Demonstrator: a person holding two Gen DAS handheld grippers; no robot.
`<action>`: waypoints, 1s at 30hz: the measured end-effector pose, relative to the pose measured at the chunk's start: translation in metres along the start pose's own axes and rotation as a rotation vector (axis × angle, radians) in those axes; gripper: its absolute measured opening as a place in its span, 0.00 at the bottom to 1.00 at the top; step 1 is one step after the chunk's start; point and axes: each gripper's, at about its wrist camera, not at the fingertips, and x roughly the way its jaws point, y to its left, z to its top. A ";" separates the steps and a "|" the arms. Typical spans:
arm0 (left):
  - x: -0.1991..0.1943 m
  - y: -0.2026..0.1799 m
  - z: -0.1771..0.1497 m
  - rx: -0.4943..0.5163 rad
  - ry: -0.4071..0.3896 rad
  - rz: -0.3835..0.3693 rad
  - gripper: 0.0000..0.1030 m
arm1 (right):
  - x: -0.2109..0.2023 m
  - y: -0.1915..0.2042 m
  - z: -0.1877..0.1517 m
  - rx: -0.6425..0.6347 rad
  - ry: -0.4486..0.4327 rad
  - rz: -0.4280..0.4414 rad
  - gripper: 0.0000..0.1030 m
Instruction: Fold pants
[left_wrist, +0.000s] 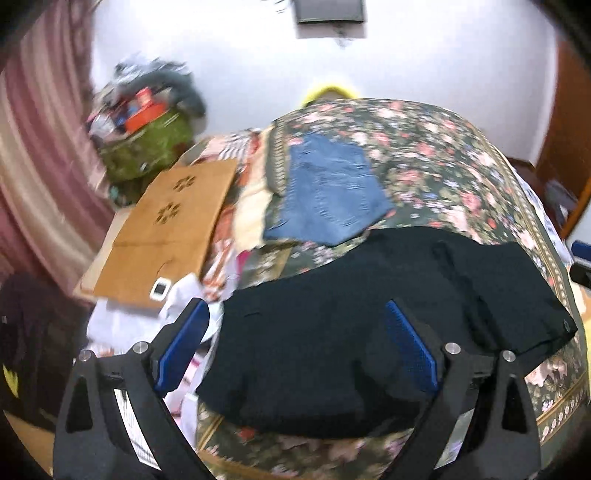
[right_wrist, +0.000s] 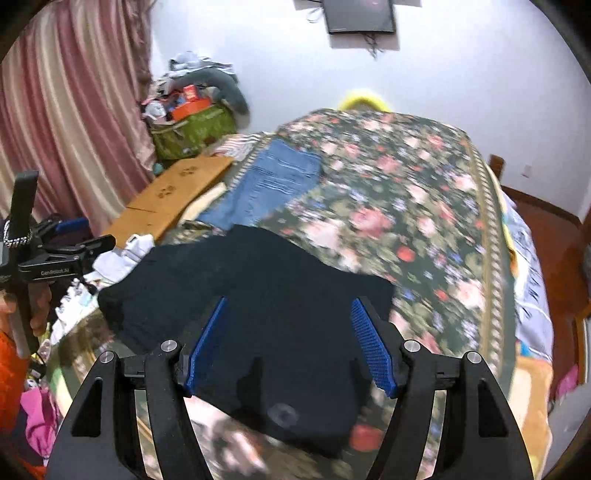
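Note:
Black pants (left_wrist: 369, 314) lie folded on the floral bedspread (left_wrist: 424, 155); they also show in the right wrist view (right_wrist: 258, 295). My left gripper (left_wrist: 295, 306) is open, its blue pads spread above the pants' left part, holding nothing. My right gripper (right_wrist: 290, 302) is open above the pants' near end, holding nothing. The left gripper's body (right_wrist: 62, 258) shows at the left edge of the right wrist view. Folded blue jeans (left_wrist: 328, 192) lie further back on the bed, also seen in the right wrist view (right_wrist: 266, 184).
A wooden board (left_wrist: 166, 229) and white clutter (left_wrist: 177, 299) lie at the bed's left side. A green bag (right_wrist: 192, 133) full of things stands by the pink curtain (right_wrist: 74, 110). A wooden frame (right_wrist: 554, 229) runs along the right.

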 end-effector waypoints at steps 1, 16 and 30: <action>0.001 0.009 -0.004 -0.027 0.017 -0.006 0.94 | 0.004 0.006 0.001 -0.010 0.004 0.008 0.63; 0.067 0.081 -0.093 -0.328 0.418 -0.251 0.94 | 0.077 0.045 -0.027 -0.077 0.215 0.074 0.63; 0.137 0.095 -0.096 -0.598 0.606 -0.520 0.97 | 0.081 0.044 -0.028 -0.056 0.219 0.097 0.65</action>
